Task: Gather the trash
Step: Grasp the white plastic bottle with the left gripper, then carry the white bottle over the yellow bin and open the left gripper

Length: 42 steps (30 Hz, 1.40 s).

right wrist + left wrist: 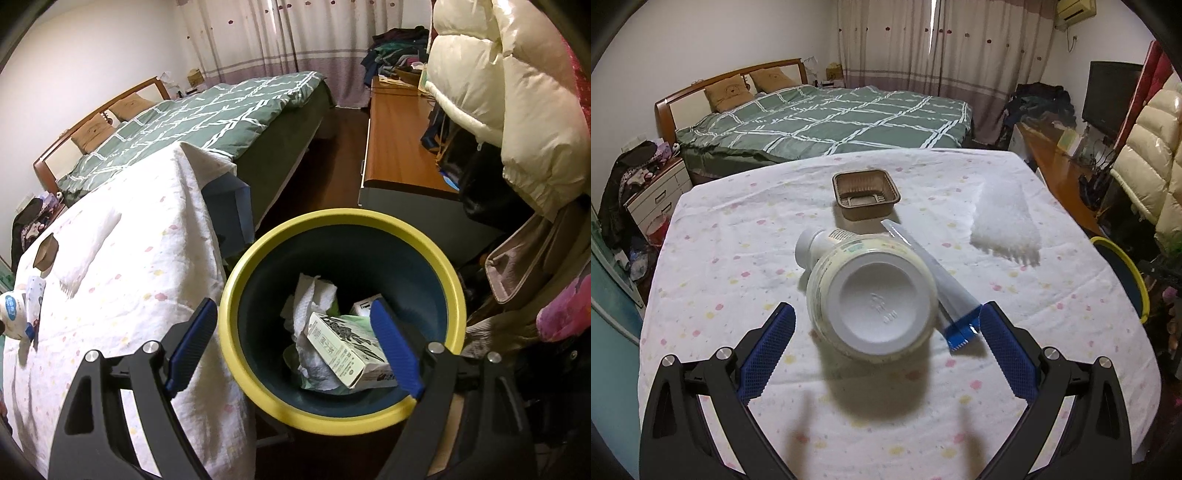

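A white and cream plastic bottle (875,306) lies on its side on the cloth-covered table (738,258), its base facing me. My left gripper (886,310) is open, one blue pad on each side of the base and neither touching it. A blue and white tube (923,266) lies against the bottle's right side. Farther back are a brown plastic tray (866,192) and a white tissue (1004,221). My right gripper (291,310) hangs open and empty over the yellow-rimmed bin (332,218). A carton (343,350) and crumpled paper (310,306) lie inside the bin.
The bin's rim (1123,266) shows at the table's right edge. A green bed (831,122) stands behind the table and a wooden desk (395,147) beyond the bin. A cream puffer coat (498,92) hangs above the bin's right side.
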Motion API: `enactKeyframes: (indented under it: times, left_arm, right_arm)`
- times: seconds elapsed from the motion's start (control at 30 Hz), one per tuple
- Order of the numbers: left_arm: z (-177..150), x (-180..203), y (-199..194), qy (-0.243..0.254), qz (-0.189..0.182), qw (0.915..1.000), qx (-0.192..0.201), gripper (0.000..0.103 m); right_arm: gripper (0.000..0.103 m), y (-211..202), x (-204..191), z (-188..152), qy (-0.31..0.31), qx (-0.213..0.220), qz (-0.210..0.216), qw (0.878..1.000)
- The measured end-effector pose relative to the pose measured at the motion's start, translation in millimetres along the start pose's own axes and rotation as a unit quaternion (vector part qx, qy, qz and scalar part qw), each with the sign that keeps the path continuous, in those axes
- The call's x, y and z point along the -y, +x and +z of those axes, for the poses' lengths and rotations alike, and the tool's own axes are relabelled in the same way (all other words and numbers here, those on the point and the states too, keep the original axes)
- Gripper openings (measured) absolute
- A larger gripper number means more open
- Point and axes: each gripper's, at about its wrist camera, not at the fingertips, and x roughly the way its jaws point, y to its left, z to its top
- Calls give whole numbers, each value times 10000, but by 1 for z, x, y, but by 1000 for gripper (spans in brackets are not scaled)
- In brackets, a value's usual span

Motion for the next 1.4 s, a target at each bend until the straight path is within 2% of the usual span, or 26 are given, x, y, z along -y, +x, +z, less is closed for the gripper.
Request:
enactKeyframes:
  times: [0.33,0.7,0.87,1.1,1.27,1.4]
  left_arm:
    - [6,0,22,86,81,9999,-67,82]
    - [7,4,26,235,149,9996,-83,80]
    - [3,7,3,311,212,9993,65,80]
    - [-6,23,-47,429,-123,9988,225,80]
    - [-4,65,-76,836,-555,9942,395,80]
    - [5,114,-81,1252,-1043,9855,467,80]
  right_arm:
    - [80,3,0,-2,-10,-64,10,10000]
    - [80,2,-2,-3,-45,-74,38,10000]
    - [80,-5,-2,-4,-51,-1,77,10000]
    - [80,-21,-4,-7,-91,134,103,9998]
    - [80,-36,-1,-19,-75,269,50,9996]
    - [80,-52,6,-32,-53,347,-38,9994]
